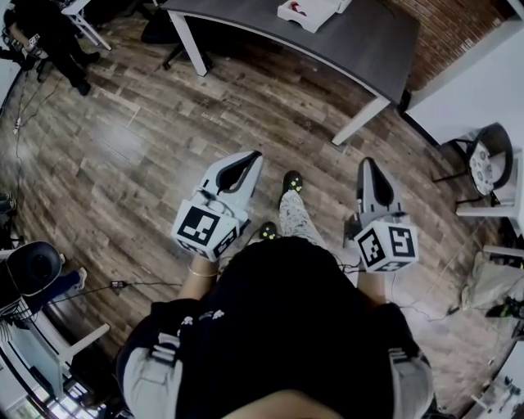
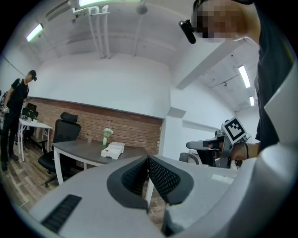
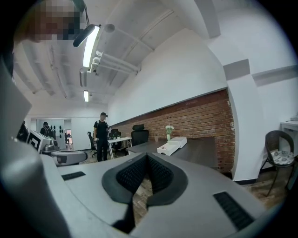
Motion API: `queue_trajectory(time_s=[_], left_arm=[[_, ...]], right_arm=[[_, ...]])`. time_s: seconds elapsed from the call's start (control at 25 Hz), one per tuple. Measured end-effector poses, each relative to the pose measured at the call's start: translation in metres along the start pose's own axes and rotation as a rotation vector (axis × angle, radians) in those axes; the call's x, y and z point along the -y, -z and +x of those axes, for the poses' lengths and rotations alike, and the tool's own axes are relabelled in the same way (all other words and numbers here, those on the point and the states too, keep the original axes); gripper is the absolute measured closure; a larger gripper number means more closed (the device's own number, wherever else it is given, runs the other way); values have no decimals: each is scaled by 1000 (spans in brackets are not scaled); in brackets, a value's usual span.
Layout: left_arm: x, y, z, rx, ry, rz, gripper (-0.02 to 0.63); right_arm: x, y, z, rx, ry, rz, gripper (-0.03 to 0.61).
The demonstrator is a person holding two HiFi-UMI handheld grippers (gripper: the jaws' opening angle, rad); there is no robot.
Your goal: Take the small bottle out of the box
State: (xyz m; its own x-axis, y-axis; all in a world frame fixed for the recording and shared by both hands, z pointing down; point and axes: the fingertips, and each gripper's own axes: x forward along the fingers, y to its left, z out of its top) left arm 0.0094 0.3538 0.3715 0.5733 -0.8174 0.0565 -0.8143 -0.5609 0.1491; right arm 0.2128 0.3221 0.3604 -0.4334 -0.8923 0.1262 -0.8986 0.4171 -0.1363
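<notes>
A white open box (image 1: 307, 12) lies on the dark grey table (image 1: 360, 41) across the room, a good way ahead of me. The same box (image 2: 113, 149) shows in the left gripper view and in the right gripper view (image 3: 171, 145). No small bottle can be made out in it from here. My left gripper (image 1: 250, 157) is held at waist height over the wooden floor, and its jaws are shut on nothing (image 2: 148, 158). My right gripper (image 1: 366, 165) hangs beside it at the same height, also shut and empty (image 3: 147, 155).
A person in black (image 1: 49, 33) stands by a white desk at the far left. A black office chair (image 2: 63, 137) sits behind the table, and a small vase of flowers (image 2: 106, 137) stands on it. A round chair (image 1: 490, 162) stands at the right by the white wall.
</notes>
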Motion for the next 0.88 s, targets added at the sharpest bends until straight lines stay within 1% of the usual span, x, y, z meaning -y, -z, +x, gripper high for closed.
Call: queue_trajectory(time_s=[0.12, 0.28, 0.6, 0.88], left_arm=[[-8, -1, 3, -12, -11, 7, 611], [-26, -6, 13, -16, -32, 23, 611], [-46, -18, 53, -1, -29, 35, 611], [-72, -28, 89, 3, -54, 37, 611]], right_arm=[[1, -2, 11, 5, -11, 24, 578], [3, -6, 33, 6, -26, 23, 577], [24, -11, 76, 3, -43, 35, 577], [41, -18, 125, -1, -78, 48, 577]])
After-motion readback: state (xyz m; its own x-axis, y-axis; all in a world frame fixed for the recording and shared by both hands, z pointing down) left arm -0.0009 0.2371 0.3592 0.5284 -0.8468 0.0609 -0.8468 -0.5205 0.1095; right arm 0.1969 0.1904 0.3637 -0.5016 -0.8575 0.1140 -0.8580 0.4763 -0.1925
